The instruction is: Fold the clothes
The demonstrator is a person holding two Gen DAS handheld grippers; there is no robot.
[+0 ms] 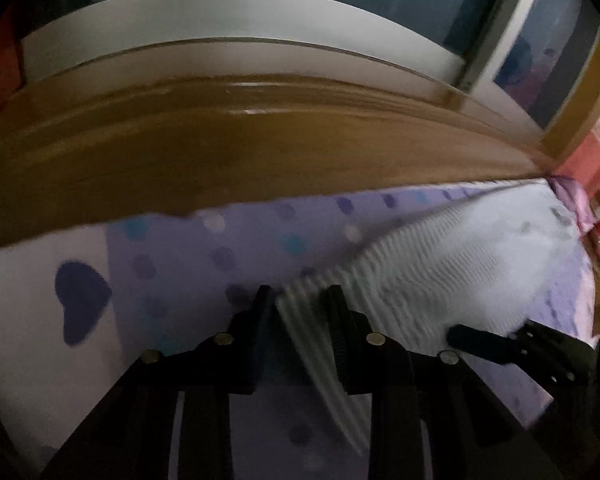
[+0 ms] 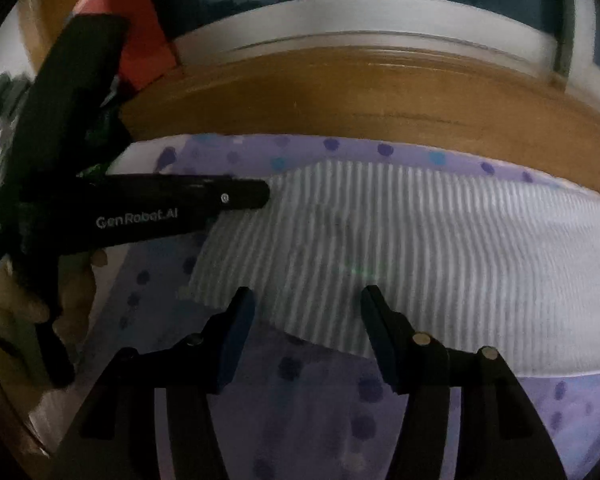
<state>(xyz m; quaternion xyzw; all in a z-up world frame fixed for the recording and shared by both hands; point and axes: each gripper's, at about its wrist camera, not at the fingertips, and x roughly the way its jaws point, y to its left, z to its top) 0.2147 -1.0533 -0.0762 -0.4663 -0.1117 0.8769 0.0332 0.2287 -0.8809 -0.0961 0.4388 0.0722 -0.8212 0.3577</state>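
My left hand-held gripper [image 1: 300, 294] is clenched on the left edge of the shirt [image 2: 420, 248], ribbed white fabric pinched between its fingers. The shirt lies spread across the bed [image 2: 320, 400], on the purple dotted sheet, near the wooden headboard [image 2: 360, 92]. My right hand-held gripper [image 2: 306, 296] is released, jaws apart, hovering at the shirt's near edge, grasping nothing. Both views are pretty dim and blurry.

- "GenRobot.AI" in white letters runs along the side of the black plastic left gripper [image 2: 260, 194], seen from the right wrist.
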